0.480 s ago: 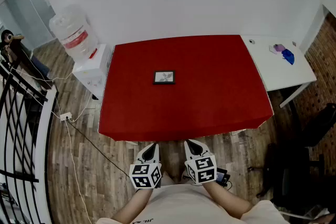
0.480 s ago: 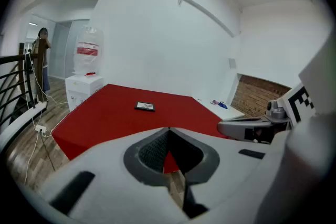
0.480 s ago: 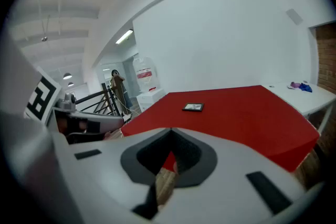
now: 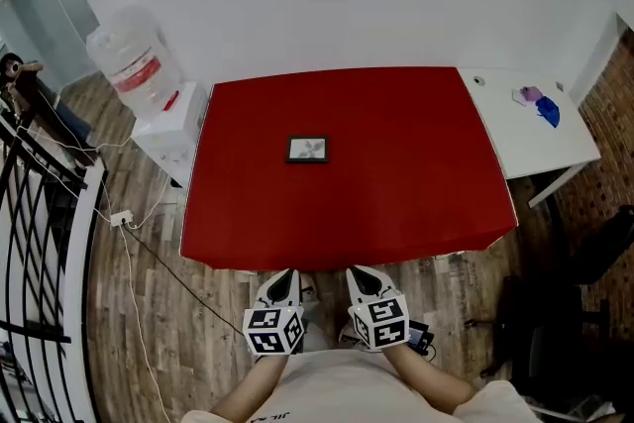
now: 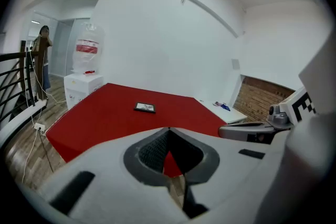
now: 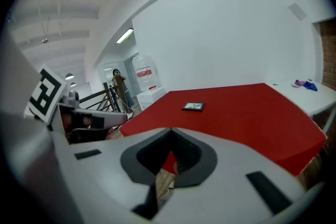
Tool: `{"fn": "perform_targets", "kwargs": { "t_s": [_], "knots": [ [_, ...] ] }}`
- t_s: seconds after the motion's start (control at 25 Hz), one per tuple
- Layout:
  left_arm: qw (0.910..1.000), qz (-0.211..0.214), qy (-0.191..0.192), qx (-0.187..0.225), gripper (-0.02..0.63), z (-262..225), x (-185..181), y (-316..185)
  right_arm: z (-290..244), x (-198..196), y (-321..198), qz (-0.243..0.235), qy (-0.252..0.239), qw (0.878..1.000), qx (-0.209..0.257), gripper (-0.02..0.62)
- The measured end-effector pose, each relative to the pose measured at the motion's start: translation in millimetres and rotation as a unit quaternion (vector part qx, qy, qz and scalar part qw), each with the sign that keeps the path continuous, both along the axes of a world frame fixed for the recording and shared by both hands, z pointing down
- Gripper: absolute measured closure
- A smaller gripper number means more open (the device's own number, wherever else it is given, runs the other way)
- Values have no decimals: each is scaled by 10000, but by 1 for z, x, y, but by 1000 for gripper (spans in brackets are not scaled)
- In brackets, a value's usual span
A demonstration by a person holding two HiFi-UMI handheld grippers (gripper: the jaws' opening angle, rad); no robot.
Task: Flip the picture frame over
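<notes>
Head view: frame [image 4: 307, 150] lies flat, seemingly face up, on table [image 4: 396, 198]; left gripper [image 4: 284, 277] and right gripper [image 4: 361, 274] hang clenched, empty, well apart from it.

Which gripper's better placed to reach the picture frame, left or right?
Left, marginally. The picture frame lies nearly straight ahead of the left gripper; the right gripper sits further off to the side. Both are shut, empty and short of the red table.
</notes>
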State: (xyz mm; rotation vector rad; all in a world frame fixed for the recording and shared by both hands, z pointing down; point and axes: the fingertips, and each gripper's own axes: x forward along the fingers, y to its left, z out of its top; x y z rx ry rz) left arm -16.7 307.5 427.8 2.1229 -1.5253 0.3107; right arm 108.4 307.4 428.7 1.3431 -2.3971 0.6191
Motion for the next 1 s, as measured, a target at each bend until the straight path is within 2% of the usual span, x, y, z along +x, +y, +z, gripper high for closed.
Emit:
{"fn": "perform_targets", "kwargs": {
  "t_s": [0.4,0.64,0.84,1.0],
  "knots": [
    [9995,316,47,7,600,3,-24,-105,3,-27,-99,231,34,9997,6,592],
    [9982,583,14,114,600,-10,-55,-177,-5,-59,-166,461,6,9989,25,592],
    [9973,736,51,68,600,-8,-77,-212,-6,-82,-196,586,9,9983,35,592],
    [9969,775,157,8,600,-5,-80,-230,-5,-85,-209,650,141,9978,9,592]
  ]
}}
